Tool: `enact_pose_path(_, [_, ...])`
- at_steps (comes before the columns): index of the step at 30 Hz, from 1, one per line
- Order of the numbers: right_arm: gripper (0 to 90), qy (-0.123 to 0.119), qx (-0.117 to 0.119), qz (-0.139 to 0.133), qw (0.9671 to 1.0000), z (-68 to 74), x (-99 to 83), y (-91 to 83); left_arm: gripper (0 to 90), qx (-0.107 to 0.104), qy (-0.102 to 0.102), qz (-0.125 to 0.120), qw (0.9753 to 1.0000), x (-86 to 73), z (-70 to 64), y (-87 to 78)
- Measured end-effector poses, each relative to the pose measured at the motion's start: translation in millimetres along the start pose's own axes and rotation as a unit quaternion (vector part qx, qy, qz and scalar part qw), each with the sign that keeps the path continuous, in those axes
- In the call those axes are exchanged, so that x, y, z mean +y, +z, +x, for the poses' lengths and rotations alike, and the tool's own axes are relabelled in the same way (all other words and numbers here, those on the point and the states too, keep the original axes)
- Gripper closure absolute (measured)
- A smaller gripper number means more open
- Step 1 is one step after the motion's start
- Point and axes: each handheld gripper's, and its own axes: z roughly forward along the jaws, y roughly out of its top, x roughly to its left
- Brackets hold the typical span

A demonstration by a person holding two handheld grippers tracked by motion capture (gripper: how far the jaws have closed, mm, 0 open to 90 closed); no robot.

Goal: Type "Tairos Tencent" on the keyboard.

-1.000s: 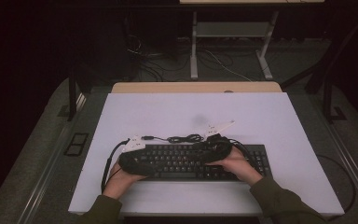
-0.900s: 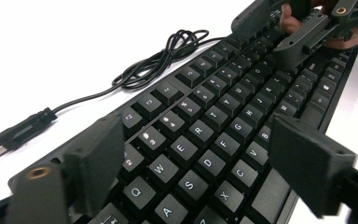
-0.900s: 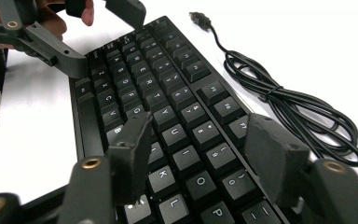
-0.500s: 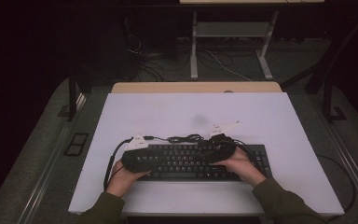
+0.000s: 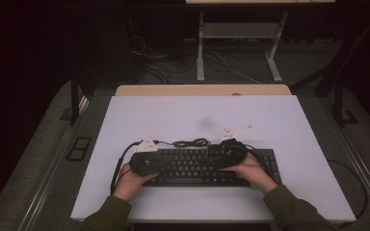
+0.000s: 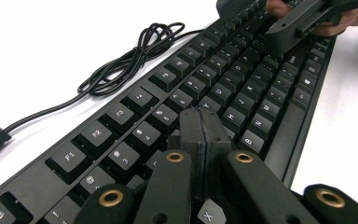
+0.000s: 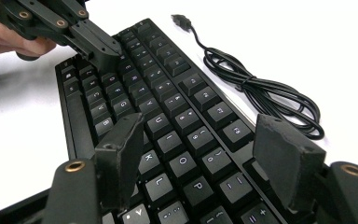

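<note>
Two grippers over one black keyboard (image 5: 207, 166), which lies flat near my edge of the white table (image 5: 279, 120), its cable (image 5: 190, 143) bunched just behind it. My left gripper (image 6: 205, 133) has its jaws pressed fully together, nothing between them, tip down among the letter keys of the left half; I'd say closed on purpose so the joined tip works as one poking finger on a single key. My right gripper (image 7: 200, 154) has its jaws spread wide, holding nothing, hovering over the right-hand letter keys with several keys showing between the pads; open like that it can't press cleanly, so I judge it's just waiting or lining up. Whether the left tip actually touches a key I can't tell. USB plug (image 7: 179, 19) lies loose on the table, unplugged
</note>
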Motion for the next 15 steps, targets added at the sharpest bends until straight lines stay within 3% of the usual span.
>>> enact_pose_path(15, [32.8, 0.008, -0.013, -0.003, 0.9999, -1.6, -5.4, -8.1, 89.1, 0.010, 0.008, 0.019, 0.9997, 3.7, 1.4, 11.0])
